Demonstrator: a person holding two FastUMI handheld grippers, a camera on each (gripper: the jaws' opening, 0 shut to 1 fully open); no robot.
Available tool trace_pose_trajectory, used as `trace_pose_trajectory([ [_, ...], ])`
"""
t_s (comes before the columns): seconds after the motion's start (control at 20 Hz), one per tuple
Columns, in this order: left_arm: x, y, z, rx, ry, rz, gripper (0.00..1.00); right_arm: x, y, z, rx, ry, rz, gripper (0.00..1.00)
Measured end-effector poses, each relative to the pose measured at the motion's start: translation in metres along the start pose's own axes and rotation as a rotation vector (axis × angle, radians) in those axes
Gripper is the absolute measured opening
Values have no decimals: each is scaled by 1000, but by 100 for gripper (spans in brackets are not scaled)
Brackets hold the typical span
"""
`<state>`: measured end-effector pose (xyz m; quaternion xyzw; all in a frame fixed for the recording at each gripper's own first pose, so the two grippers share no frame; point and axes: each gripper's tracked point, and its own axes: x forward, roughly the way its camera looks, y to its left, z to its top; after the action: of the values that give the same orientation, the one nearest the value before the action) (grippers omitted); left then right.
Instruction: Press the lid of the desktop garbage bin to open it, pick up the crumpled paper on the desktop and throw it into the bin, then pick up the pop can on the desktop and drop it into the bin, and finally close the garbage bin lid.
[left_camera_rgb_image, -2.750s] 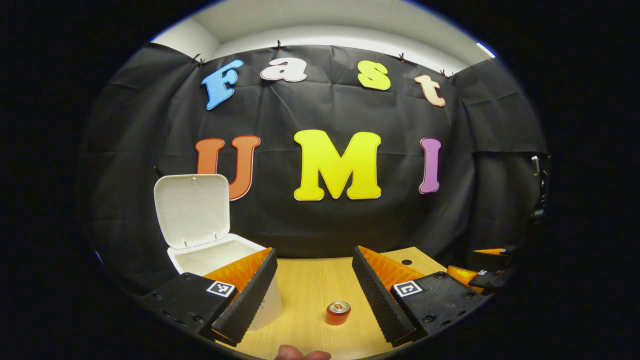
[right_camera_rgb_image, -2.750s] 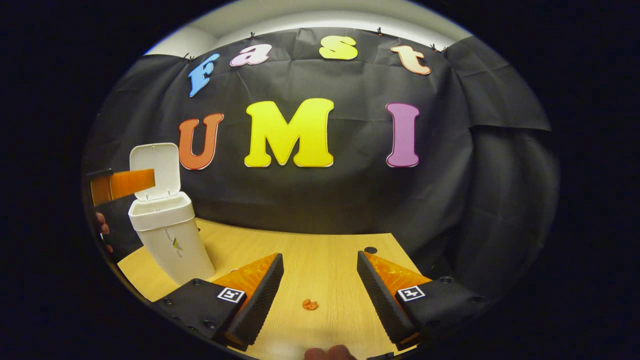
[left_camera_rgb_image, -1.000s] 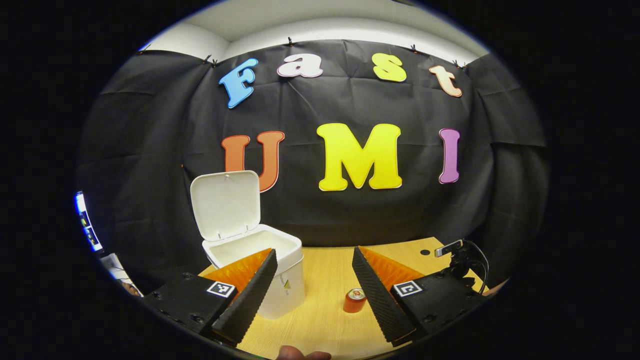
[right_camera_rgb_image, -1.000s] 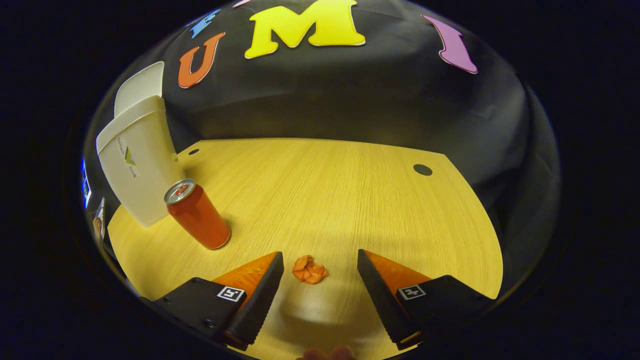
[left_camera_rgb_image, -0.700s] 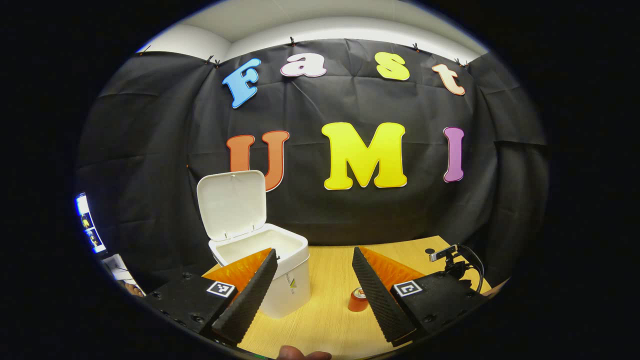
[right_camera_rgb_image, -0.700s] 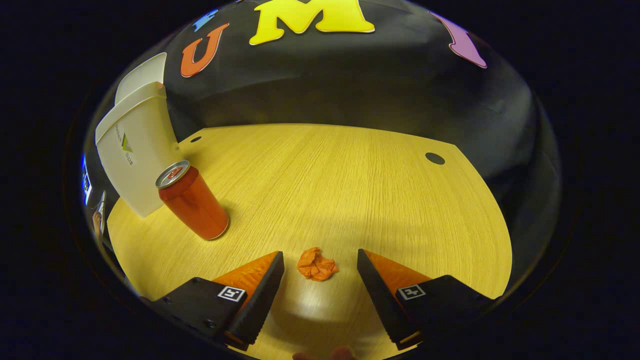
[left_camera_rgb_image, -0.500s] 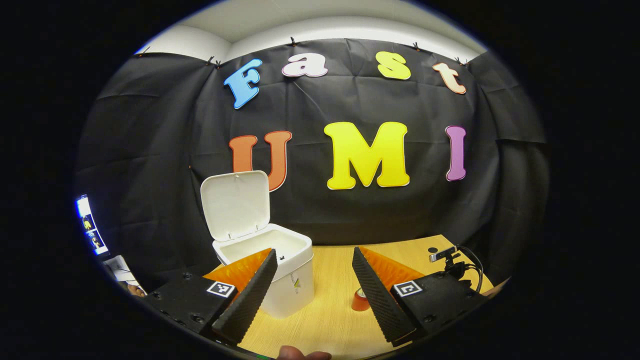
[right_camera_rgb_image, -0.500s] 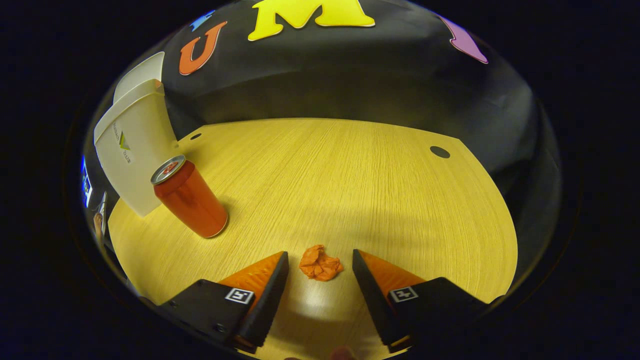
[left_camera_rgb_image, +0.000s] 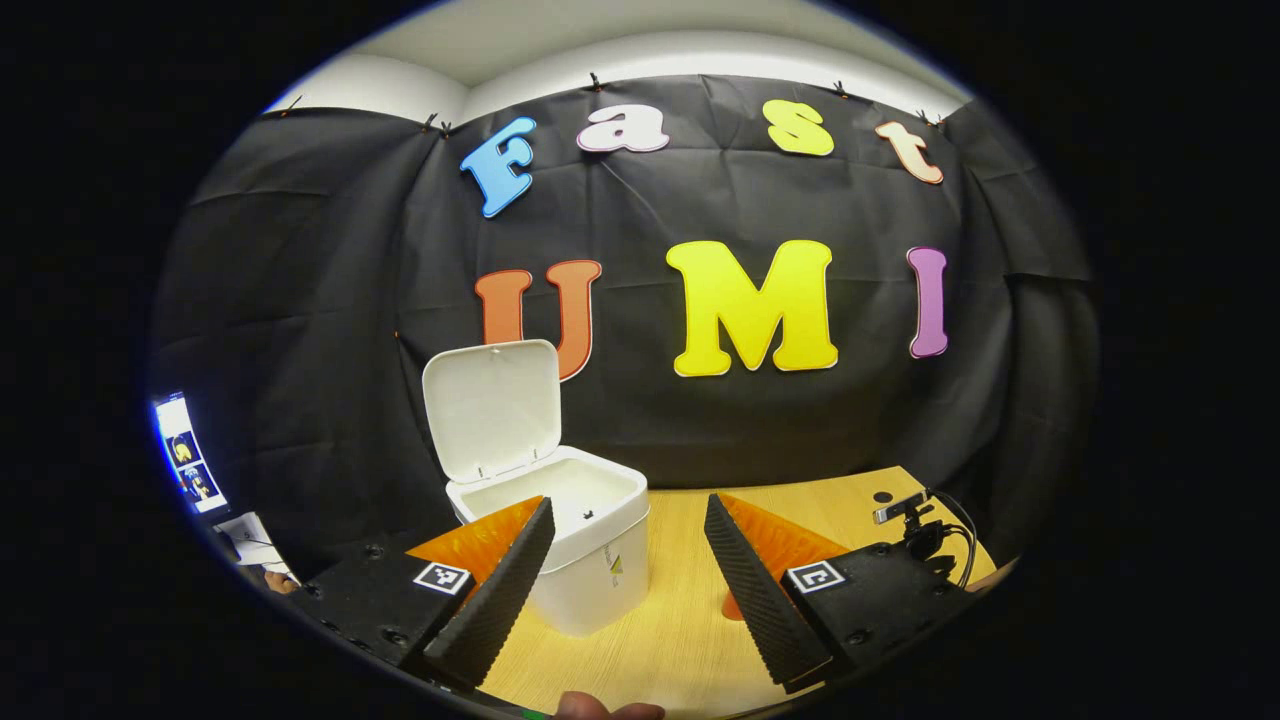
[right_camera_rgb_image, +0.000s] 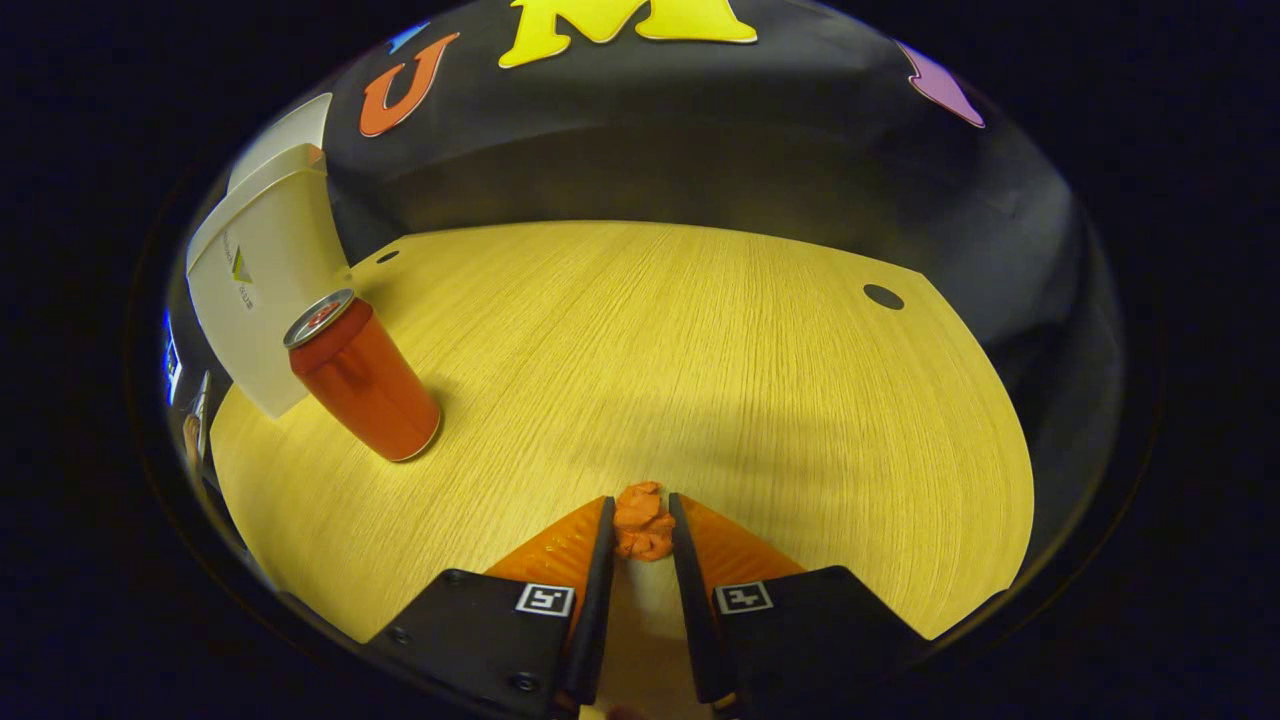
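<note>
My right gripper (right_camera_rgb_image: 640, 525) is shut on the orange crumpled paper (right_camera_rgb_image: 642, 522), which sits between both fingertips just above the wooden desktop (right_camera_rgb_image: 680, 350). The red pop can (right_camera_rgb_image: 362, 377) stands upright to the left, beside the white bin (right_camera_rgb_image: 258, 290). In the left gripper view the white bin (left_camera_rgb_image: 590, 545) stands with its lid (left_camera_rgb_image: 493, 408) swung up and open. My left gripper (left_camera_rgb_image: 627, 530) is open in the air before it, holding nothing. A sliver of the pop can (left_camera_rgb_image: 729, 605) peeks out beside the left gripper's right finger.
A small webcam on a stand with cables (left_camera_rgb_image: 905, 515) sits at the desk's right back corner. Two round cable holes (right_camera_rgb_image: 883, 296) mark the desktop's back corners. A lit screen (left_camera_rgb_image: 185, 455) shows at the far left, off the desk.
The right gripper dropped toward the desk and its fingers closed in on the crumpled paper. The left gripper drifted left, so the bin and can slid right in its view.
</note>
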<state>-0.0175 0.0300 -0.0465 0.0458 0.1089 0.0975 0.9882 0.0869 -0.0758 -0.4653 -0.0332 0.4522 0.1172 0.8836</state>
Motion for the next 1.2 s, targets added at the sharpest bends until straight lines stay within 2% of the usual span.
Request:
trace_pose_trajectory([
  [0.1, 0, 1, 1, 6, -3, -3, 99, -1, 0, 0, 2, 8, -1, 37],
  [0.15, 0, 2, 1, 8, -2, -4, 99, -6, 9, -1, 23, 27, 37, 18],
  [0.35, -1, 6, 1, 11, -7, -3, 99, -23, 34, -6, 63, 63, 99, 18],
  [0.4, -1, 6, 1, 7, -7, -7, 99, -24, 35, -7, 65, 67, 94, 18],
  [0.45, -2, 6, 1, 5, -9, -12, 99, -29, 36, -5, 82, 71, 98, 6],
  [0.55, -3, 7, 3, 3, -20, -18, 99, -45, 36, 9, 98, 37, 84, 6],
  [0.65, -4, 11, 2, -3, -25, -19, 99, -65, 38, 33, 100, -11, 87, 6],
  [0.8, -4, 19, -4, -10, -23, -9, 99, -101, 57, 79, 97, -86, 134, 6],
  [1.0, -6, 30, -9, -34, -23, -11, 99, -154, 91, 158, 83, -224, 203, 6],
  [1.2, -9, 42, -15, -40, -28, -13, 99, -204, 132, 219, 37, -340, 278, 6],
])
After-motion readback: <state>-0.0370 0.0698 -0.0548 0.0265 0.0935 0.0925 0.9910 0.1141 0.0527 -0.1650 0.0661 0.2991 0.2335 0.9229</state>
